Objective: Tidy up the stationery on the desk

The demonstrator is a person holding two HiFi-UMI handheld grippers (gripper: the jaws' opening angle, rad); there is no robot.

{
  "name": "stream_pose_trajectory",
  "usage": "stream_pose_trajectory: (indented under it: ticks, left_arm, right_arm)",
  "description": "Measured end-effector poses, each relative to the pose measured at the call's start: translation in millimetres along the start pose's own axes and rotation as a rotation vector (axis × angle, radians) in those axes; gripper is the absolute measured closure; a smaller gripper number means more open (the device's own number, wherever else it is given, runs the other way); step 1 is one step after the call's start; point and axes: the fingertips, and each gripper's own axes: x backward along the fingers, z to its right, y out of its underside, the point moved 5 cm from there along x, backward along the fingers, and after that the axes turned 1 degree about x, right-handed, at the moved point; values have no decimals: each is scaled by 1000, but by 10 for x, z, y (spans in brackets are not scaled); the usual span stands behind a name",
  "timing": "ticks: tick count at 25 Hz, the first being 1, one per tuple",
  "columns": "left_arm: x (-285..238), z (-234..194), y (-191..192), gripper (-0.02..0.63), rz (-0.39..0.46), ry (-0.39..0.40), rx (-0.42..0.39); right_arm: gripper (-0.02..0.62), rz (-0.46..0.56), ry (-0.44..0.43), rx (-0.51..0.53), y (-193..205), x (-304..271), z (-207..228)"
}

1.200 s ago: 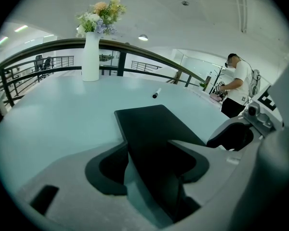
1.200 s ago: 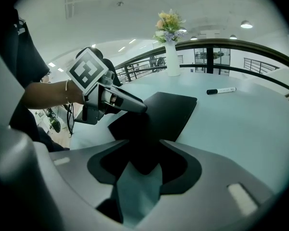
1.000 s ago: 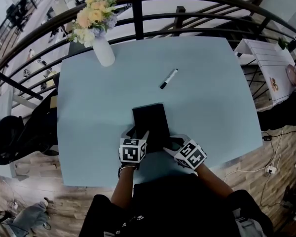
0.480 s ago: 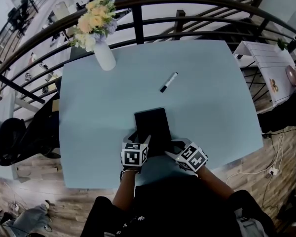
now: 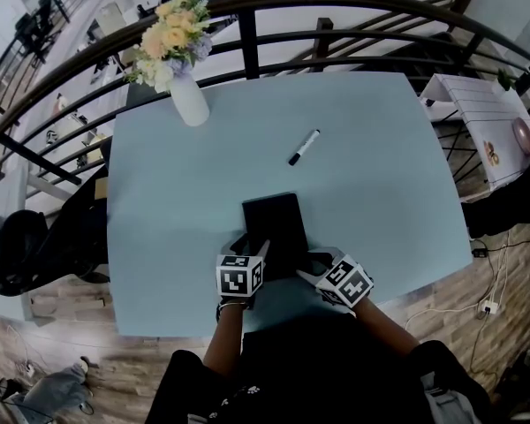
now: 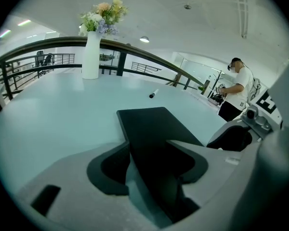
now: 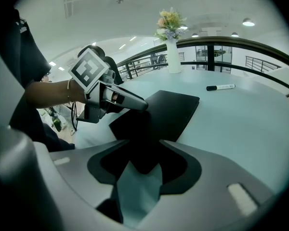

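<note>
A black notebook [image 5: 272,223] lies flat on the light blue desk [image 5: 177,210], near its front edge. My left gripper [image 5: 250,242] is at the notebook's near left corner, and that corner [image 6: 154,129] runs in between the jaws. The jaws have just been closing a little, but a strip of desk still shows beside the left jaw, so they stand open. My right gripper [image 5: 311,260] is at the near right corner [image 7: 168,109], which pokes between its wide-open jaws. A black-and-white marker [image 5: 303,147] lies farther back on the desk.
A white vase of flowers [image 5: 187,95] stands at the desk's far left corner. A dark curved railing [image 5: 336,34] runs behind the desk. A white side table [image 5: 481,117] stands to the right. A person [image 6: 238,88] stands far off in the left gripper view.
Both grippers stay at the notebook's near corners. The head camera has shifted slightly, and the notebook and marker have not moved on the desk.
</note>
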Motion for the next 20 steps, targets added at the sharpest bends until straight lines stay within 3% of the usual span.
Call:
stream_pose_trajectory:
  ticks: [9,12,15,20]
  left_arm:
    - [5,-43,1,403,-14,18,-12]
    - [66,-106,-42,473,8,-7,-14]
    - [185,-121,-166,530,86,-19,-23]
    - [442,9,-466,612,285,22,-40]
  right_arm:
    - [414,63,16,-12,-88,55,35]
    - [426,103,42,-28,-155,137,86]
    - [453,171,72,-55,-229,250,158]
    - [545,334,149,-80,-437,484,317]
